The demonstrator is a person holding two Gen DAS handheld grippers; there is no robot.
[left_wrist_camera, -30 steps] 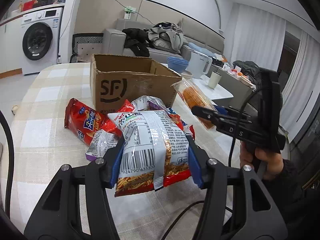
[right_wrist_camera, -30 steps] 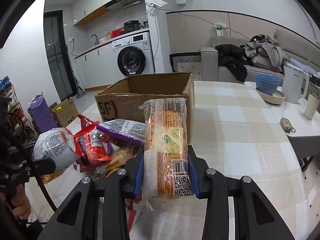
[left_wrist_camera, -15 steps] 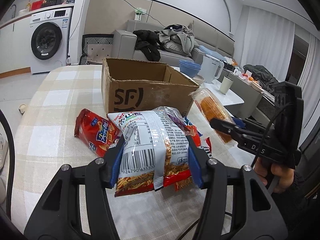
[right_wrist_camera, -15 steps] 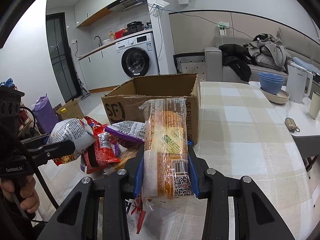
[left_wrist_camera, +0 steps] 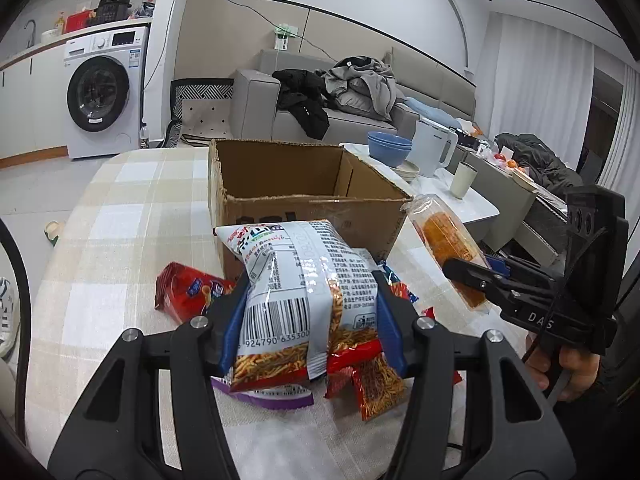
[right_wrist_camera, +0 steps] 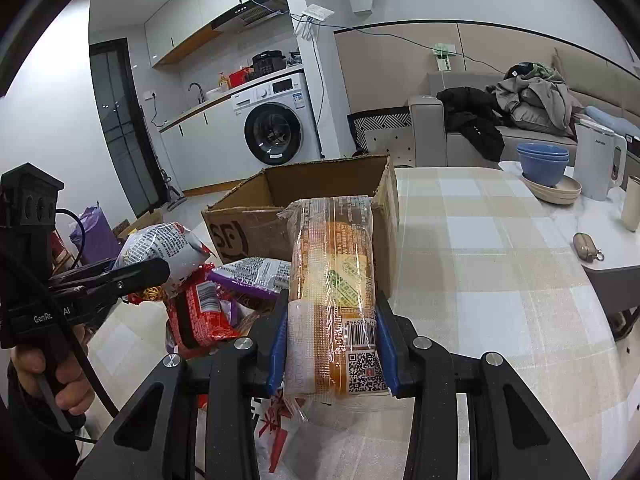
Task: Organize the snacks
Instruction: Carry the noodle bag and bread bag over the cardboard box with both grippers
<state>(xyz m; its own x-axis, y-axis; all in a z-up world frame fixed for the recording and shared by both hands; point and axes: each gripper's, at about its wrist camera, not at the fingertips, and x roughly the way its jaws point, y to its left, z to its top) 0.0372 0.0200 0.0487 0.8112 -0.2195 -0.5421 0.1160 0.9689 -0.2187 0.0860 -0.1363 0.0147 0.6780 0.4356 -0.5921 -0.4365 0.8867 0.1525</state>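
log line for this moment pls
left gripper: holds noodle snack bag | right gripper: holds cracker pack | cardboard box: open, empty

The cardboard box [left_wrist_camera: 308, 204] sits mid-counter [right_wrist_camera: 492, 256] — loose snack packets [left_wrist_camera: 188, 292] heaped before it; bowls [right_wrist_camera: 544, 160] and kettle [right_wrist_camera: 598, 160] stand at the counter's far right edge.

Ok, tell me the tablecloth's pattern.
Beige-and-white check; the tablecloth shows best in the right wrist view.

Checked table [left_wrist_camera: 120, 216], cardboard box [left_wrist_camera: 304, 208], loose snack packets [left_wrist_camera: 188, 292], probably four
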